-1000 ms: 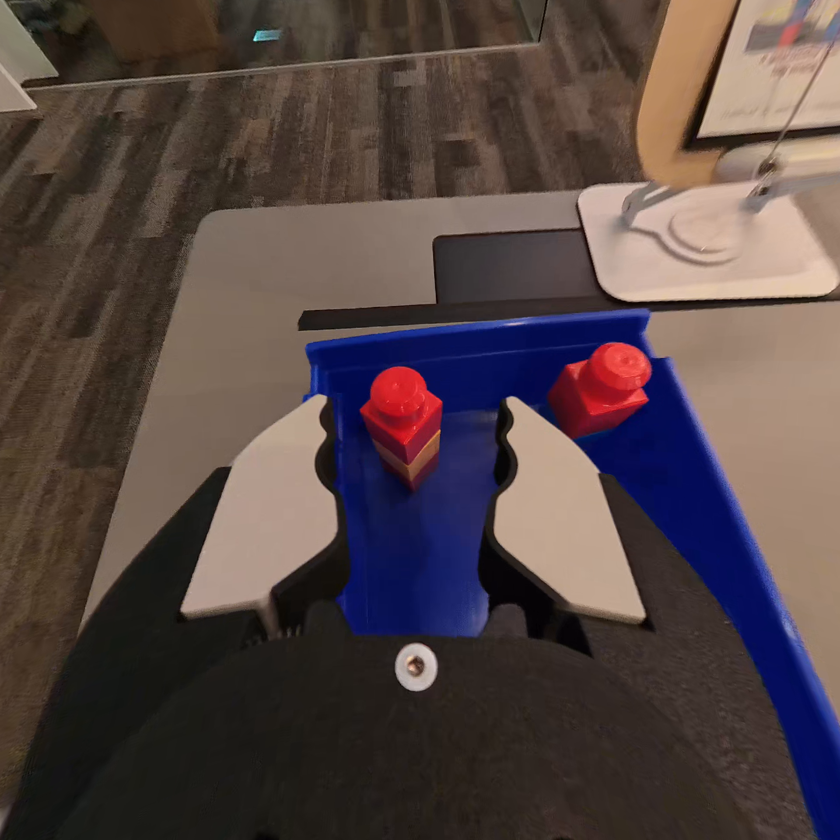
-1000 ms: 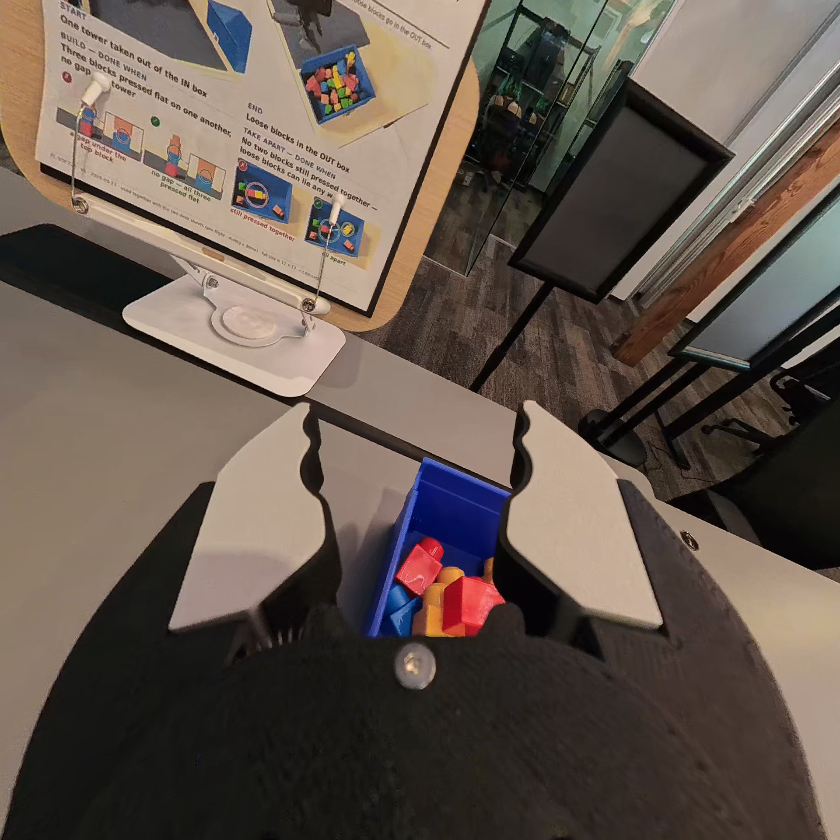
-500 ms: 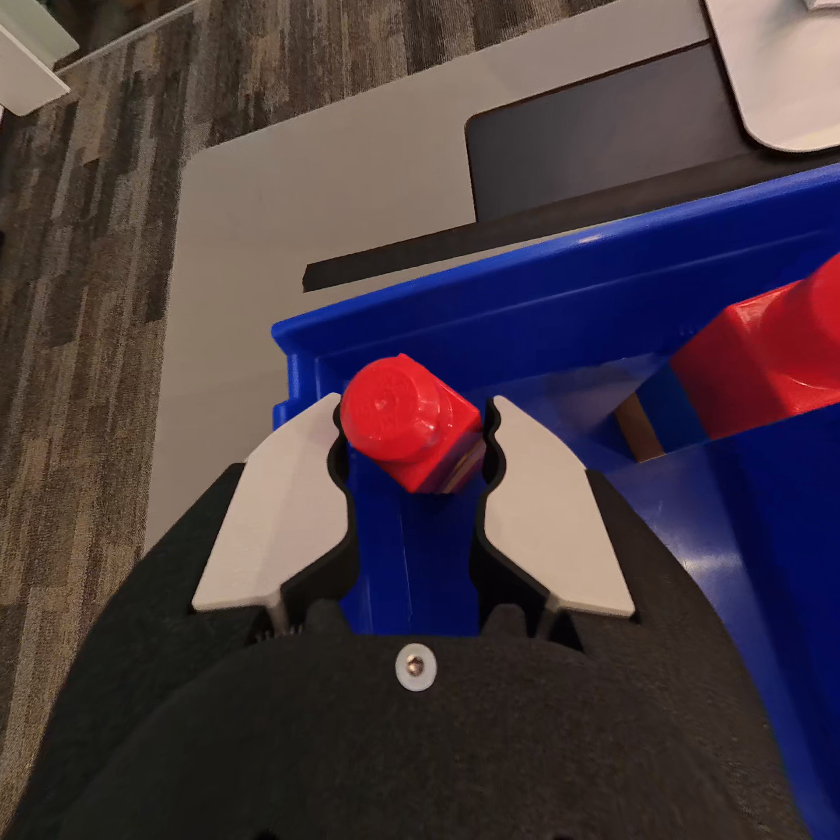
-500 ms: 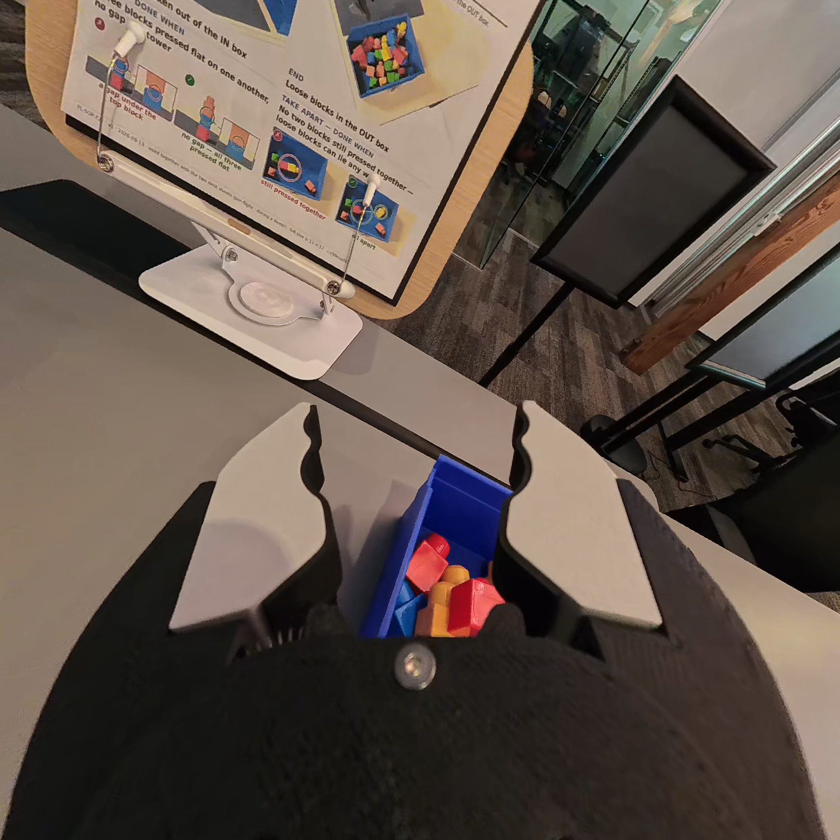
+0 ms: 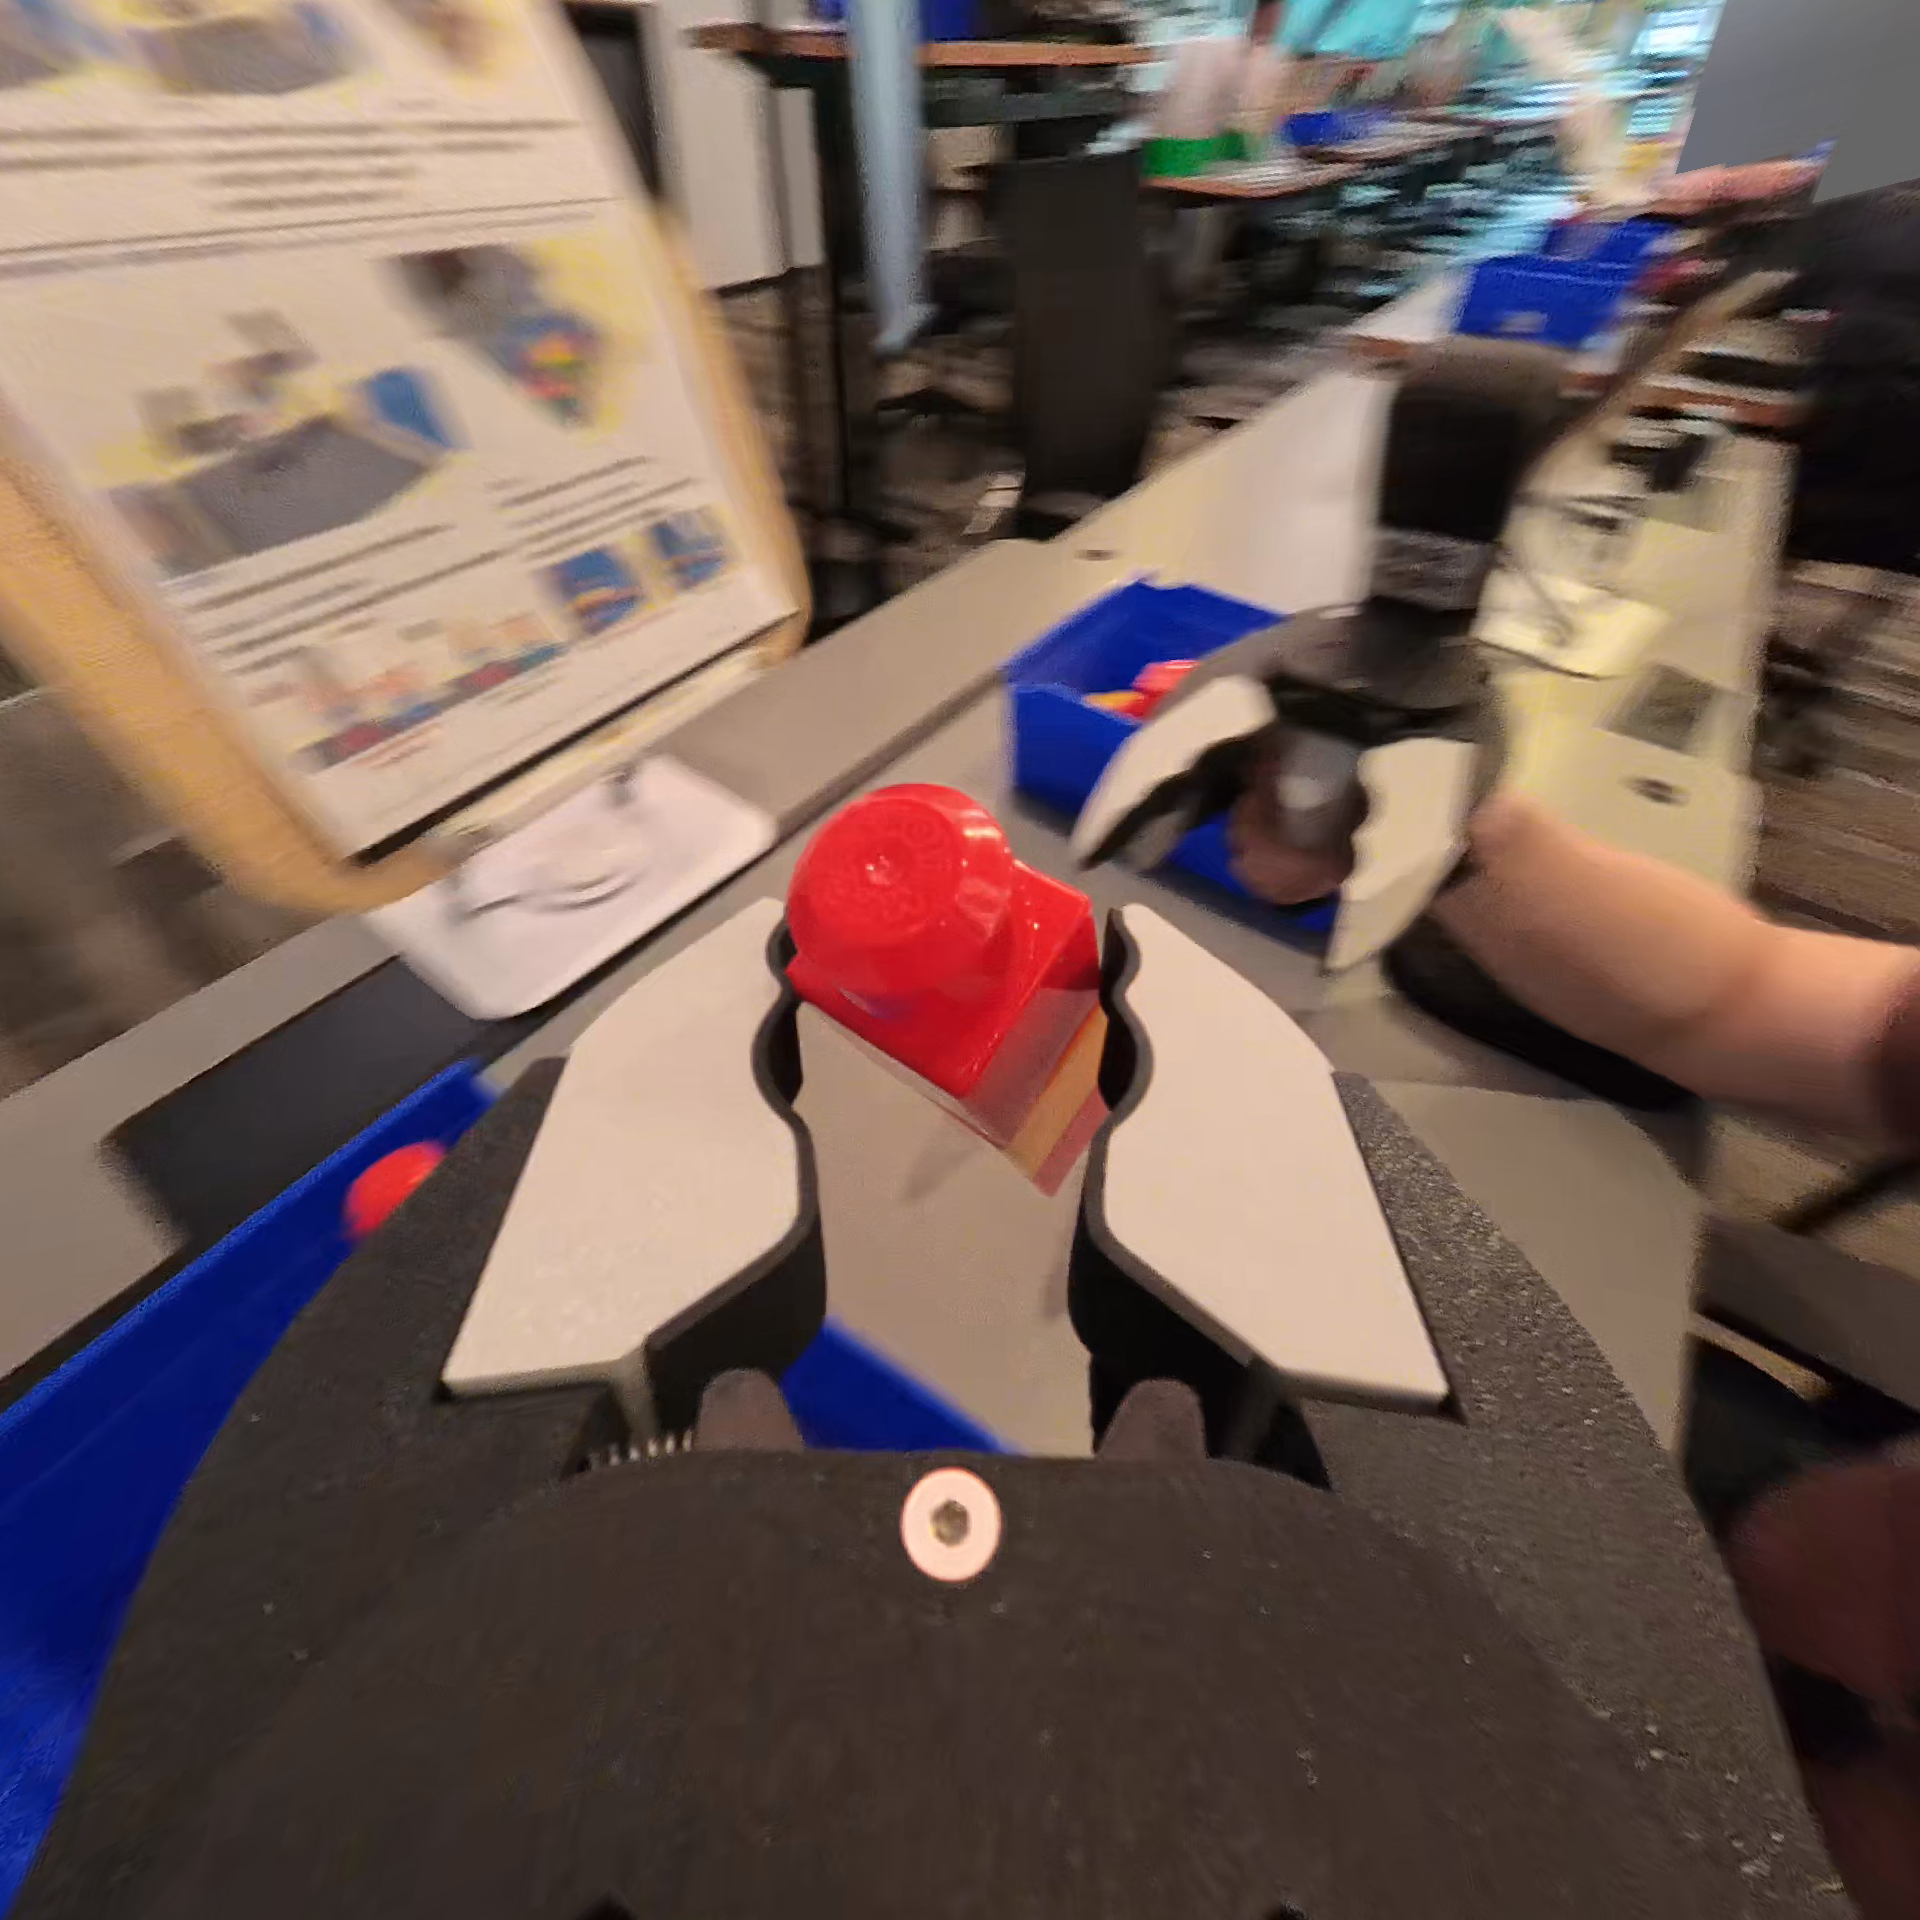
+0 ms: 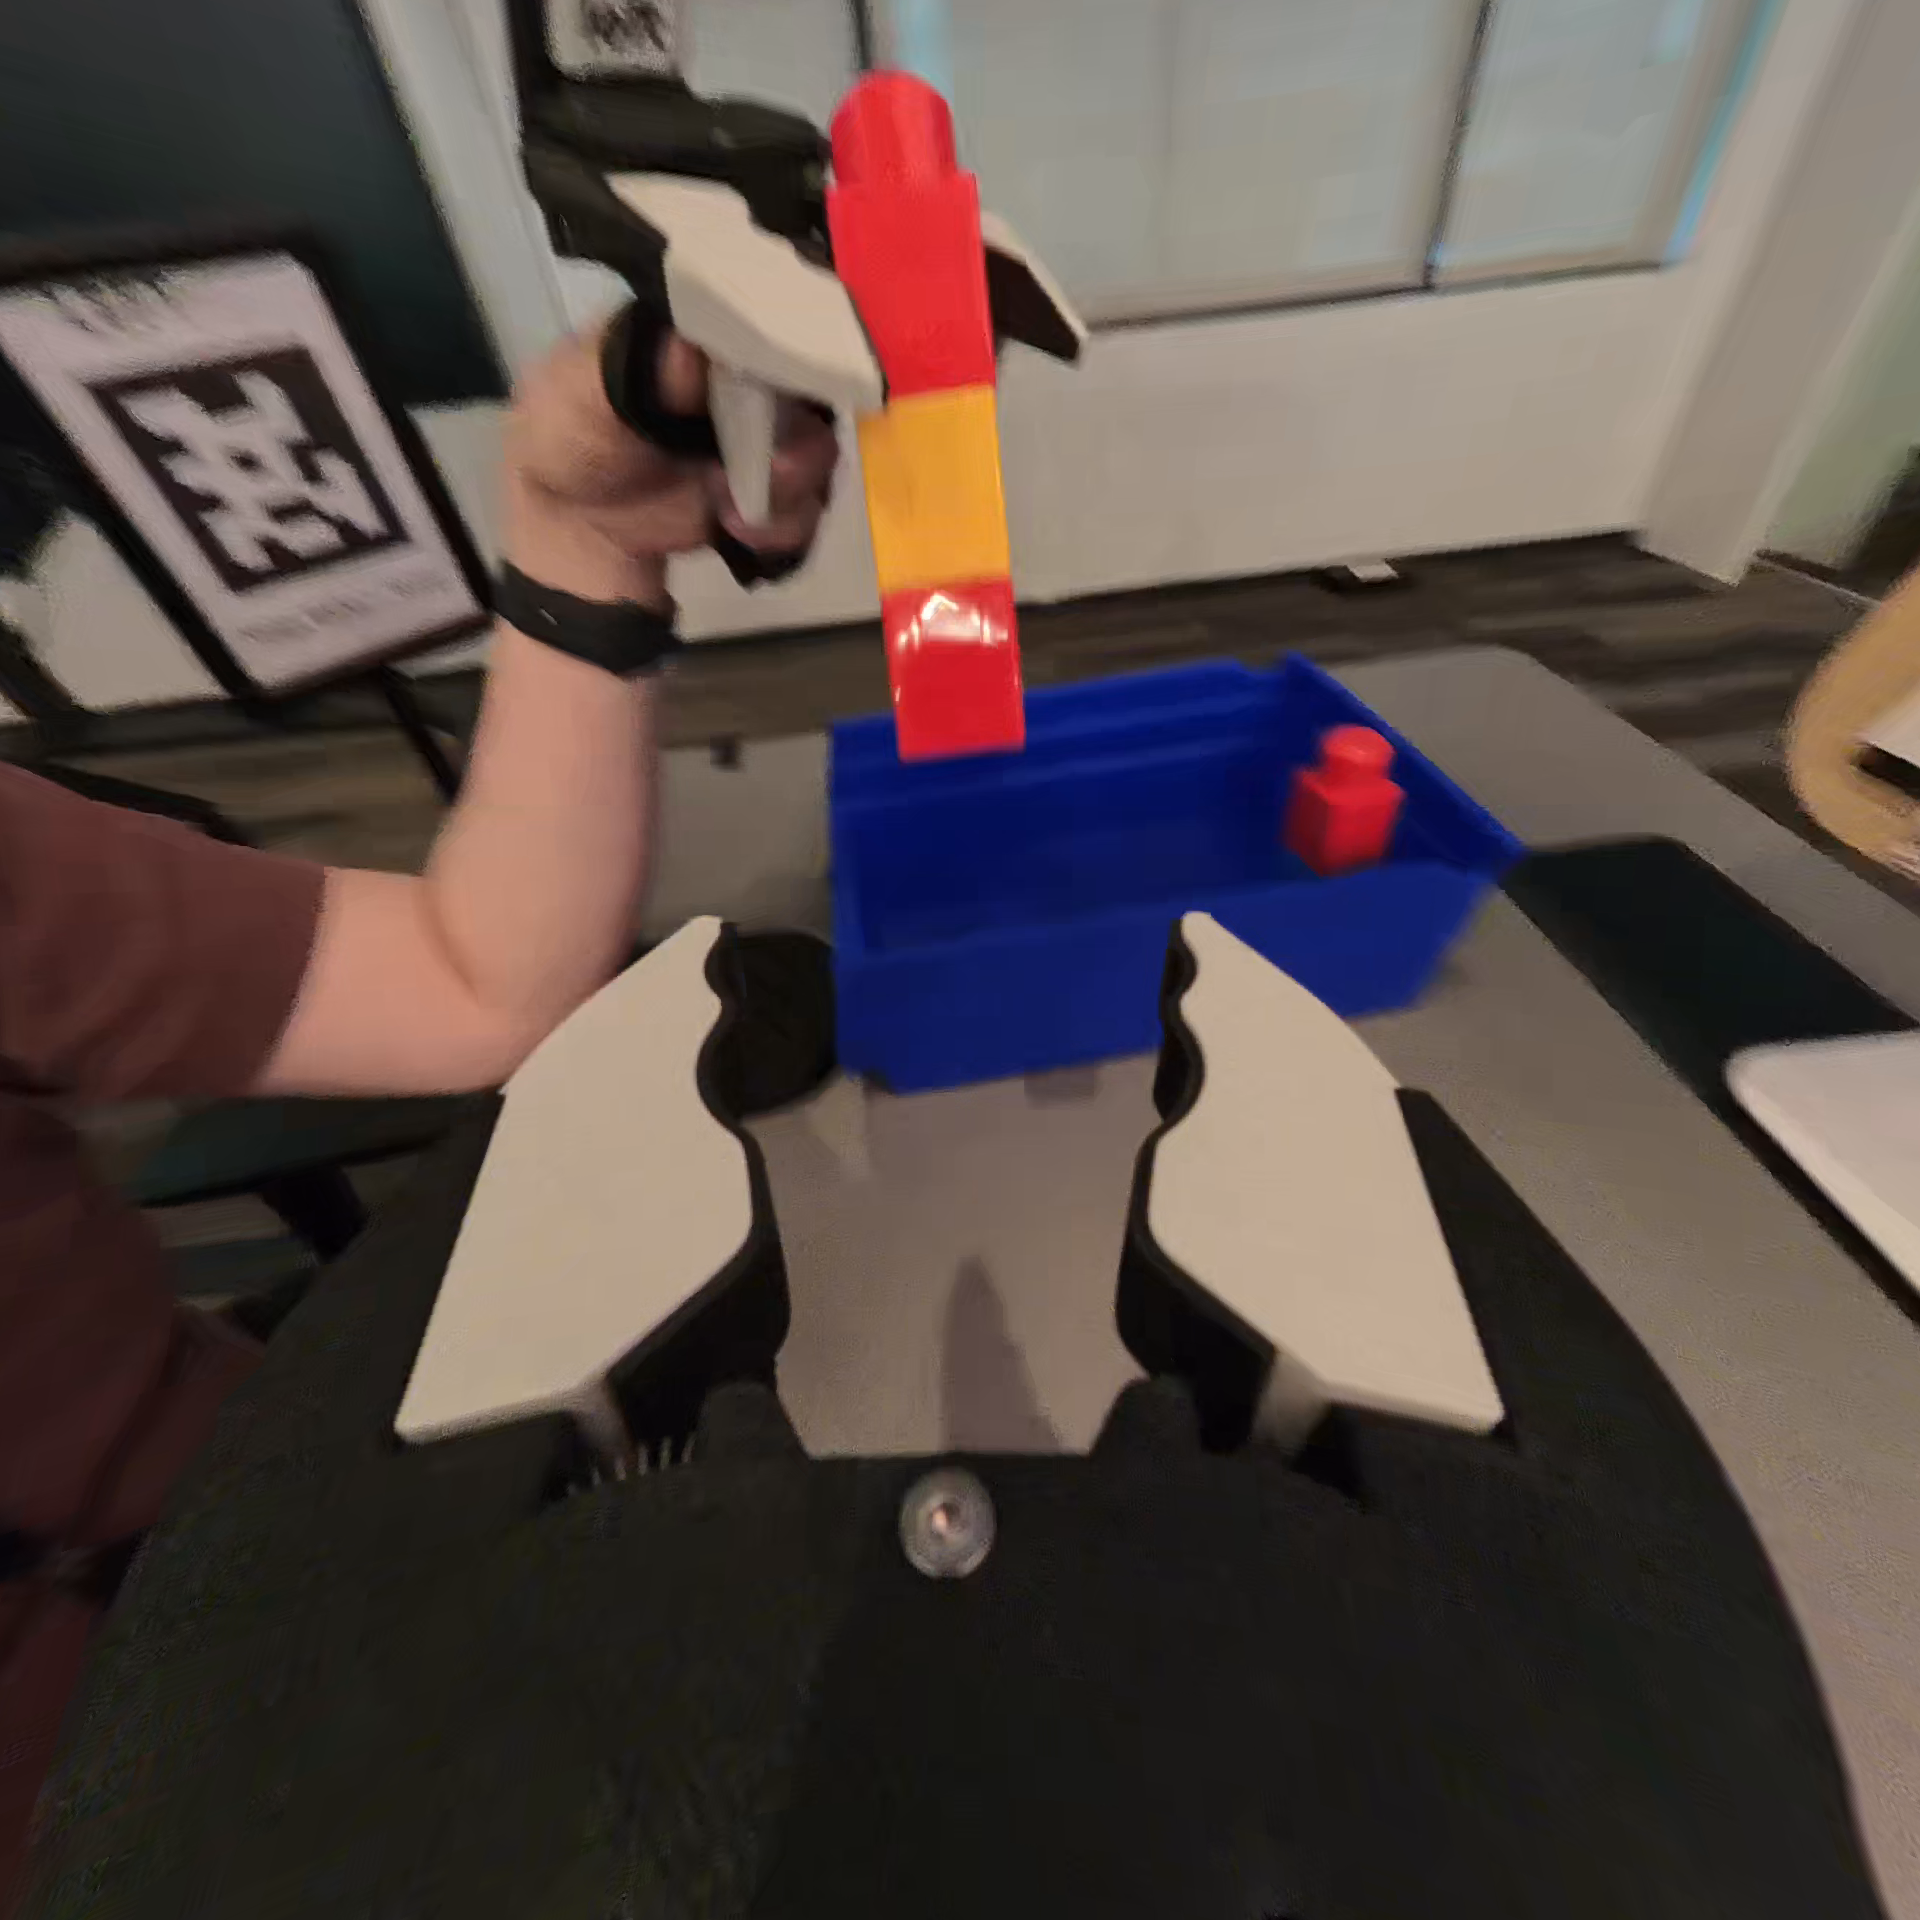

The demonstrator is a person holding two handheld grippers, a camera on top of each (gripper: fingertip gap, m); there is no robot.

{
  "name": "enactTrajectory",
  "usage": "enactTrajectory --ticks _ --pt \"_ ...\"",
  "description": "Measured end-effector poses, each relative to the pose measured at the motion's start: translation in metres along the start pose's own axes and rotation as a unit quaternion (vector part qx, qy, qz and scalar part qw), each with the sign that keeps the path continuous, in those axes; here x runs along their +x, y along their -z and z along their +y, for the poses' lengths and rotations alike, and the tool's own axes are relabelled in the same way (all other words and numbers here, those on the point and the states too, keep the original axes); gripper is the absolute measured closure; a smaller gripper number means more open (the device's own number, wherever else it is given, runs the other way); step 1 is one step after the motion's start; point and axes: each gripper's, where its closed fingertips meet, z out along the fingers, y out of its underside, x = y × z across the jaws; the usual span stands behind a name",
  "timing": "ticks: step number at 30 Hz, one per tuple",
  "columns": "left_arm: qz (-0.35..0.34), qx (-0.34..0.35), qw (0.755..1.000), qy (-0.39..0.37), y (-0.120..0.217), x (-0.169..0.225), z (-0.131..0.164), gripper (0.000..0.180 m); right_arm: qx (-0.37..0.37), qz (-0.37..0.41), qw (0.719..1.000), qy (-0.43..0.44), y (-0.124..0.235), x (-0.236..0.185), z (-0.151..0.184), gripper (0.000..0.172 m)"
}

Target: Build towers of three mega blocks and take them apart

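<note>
Jaws: my left gripper (image 5: 940, 961) clamps the tower (image 6: 930, 416) — right gripper (image 6: 940, 971) wide, bare.
Red-yellow-red stack hangs above the blue bin (image 6: 1039, 997).

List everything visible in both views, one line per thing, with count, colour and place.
Block tower: one, red-yellow-red, held in the air above the near bin, clamped at its top block.
Loose block: one, red, standing in a corner of the near bin.
Near bin: one, blue, on the table.
Far bin: one, blue, holding mixed blocks, behind the right gripper.
Instruction board: one, white sheet on a tan board with a white stand.
Table: one, grey.
Marker sign: one, black and white, on the floor.
Left gripper: pads pressed on the tower's top block.
Right gripper: open, nothing between its fingers.
Forearms: two, bare.
</note>
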Motion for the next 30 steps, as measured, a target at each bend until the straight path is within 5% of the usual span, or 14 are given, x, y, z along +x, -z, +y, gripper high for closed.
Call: enactTrajectory --ticks 3,9,11,13,17,21,30 --pt "0.104 -0.002 0.994 -0.023 -0.024 0.052 -0.006 0.126 0.074 -0.070 0.994 -0.039 -0.003 -0.017 -0.014 0.092" --pt "0.224 -0.011 0.974 -0.026 -0.051 0.104 -0.002 0.128 0.085 -0.279 0.943 -0.160 -0.005 -0.057 -0.006 0.092" --pt "0.244 -0.007 0.969 -0.027 -0.054 0.112 -0.003 0.129 0.070 -0.337 0.925 -0.159 -0.002 -0.070 0.001 0.120" --pt "0.265 -0.004 0.964 -0.023 -0.054 0.120 -0.003 0.130 0.061 -0.350 0.923 -0.150 -0.001 -0.074 0.003 0.127" --pt "0.229 0.002 0.973 -0.001 -0.059 0.106 -0.005 0.105 0.085 -0.267 0.956 -0.088 0.003 -0.057 -0.007 0.127" --pt "0.170 0.007 0.985 0.031 -0.074 0.084 -0.003 0.103 0.088 -0.081 0.993 -0.010 0.009 -0.014 -0.018 0.127" --pt "0.136 0.073 0.988 0.027 -0.108 0.078 -0.011 0.145 0.091 0.045 0.995 0.021 0.020 0.013 -0.026 0.127"
